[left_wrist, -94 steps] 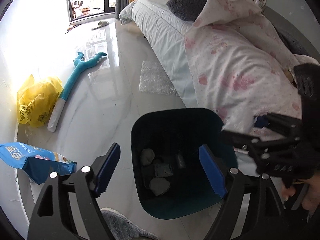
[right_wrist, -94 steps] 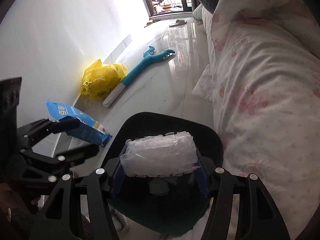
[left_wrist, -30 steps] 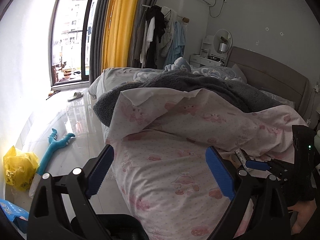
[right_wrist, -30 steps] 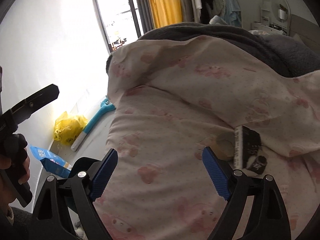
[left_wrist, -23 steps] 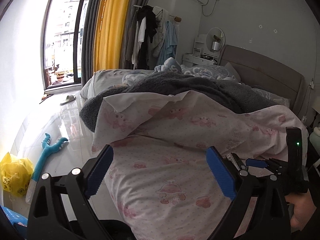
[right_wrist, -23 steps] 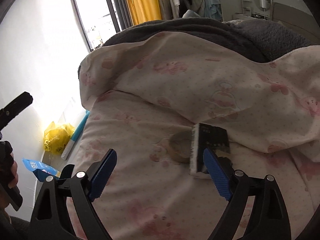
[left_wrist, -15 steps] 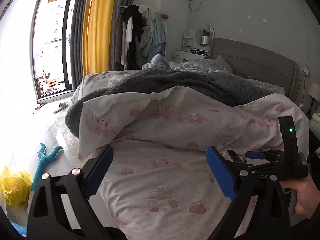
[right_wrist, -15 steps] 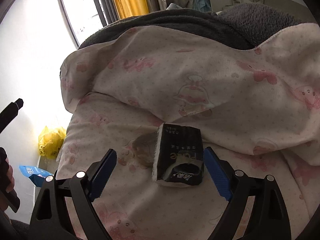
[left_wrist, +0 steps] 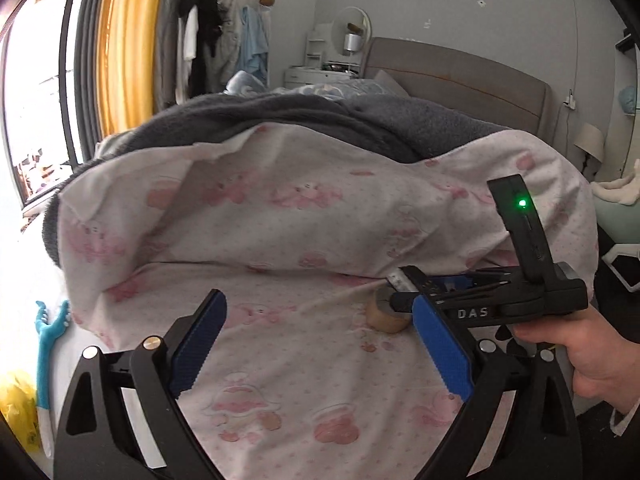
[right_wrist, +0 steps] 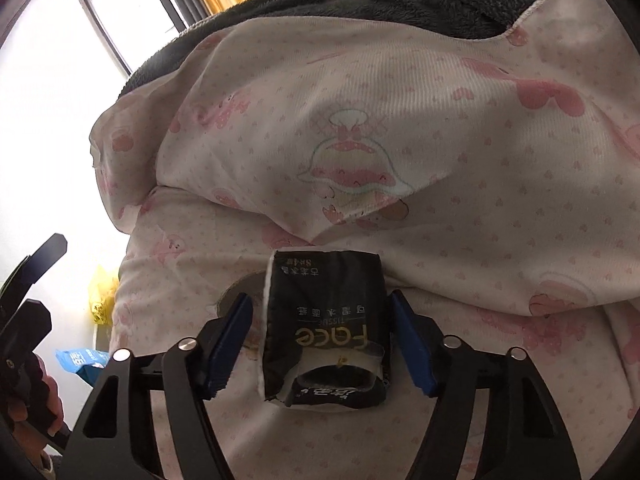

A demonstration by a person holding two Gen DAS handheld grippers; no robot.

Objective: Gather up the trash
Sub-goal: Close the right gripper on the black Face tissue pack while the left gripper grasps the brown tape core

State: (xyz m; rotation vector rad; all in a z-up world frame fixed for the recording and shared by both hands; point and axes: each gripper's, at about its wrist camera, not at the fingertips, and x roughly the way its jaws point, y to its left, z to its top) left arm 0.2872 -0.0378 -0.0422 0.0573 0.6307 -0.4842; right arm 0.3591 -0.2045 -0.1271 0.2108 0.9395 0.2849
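Note:
A black tissue pack (right_wrist: 325, 328) lies on the pink-patterned bed sheet (right_wrist: 400, 140). My right gripper (right_wrist: 320, 340) is open with a blue pad on each side of the pack, the right pad at its edge and the left pad a little apart. A tan tape roll (right_wrist: 236, 294) lies just left of the pack, partly hidden; it also shows in the left wrist view (left_wrist: 386, 316). My left gripper (left_wrist: 320, 344) is open and empty above the sheet. In that view the right gripper (left_wrist: 420, 292) reaches in from the right, over the roll.
A grey blanket (left_wrist: 320, 116) covers the far part of the bed. On the floor to the left lie a yellow bag (right_wrist: 102, 292), a blue packet (right_wrist: 82, 360) and a teal toy (left_wrist: 50, 324). A headboard (left_wrist: 460, 80) stands at the back.
The bubble wrap the right gripper held is gone from it. Both grippers swung from the dark bin up to the bed. The right one closed in around the tissue pack.

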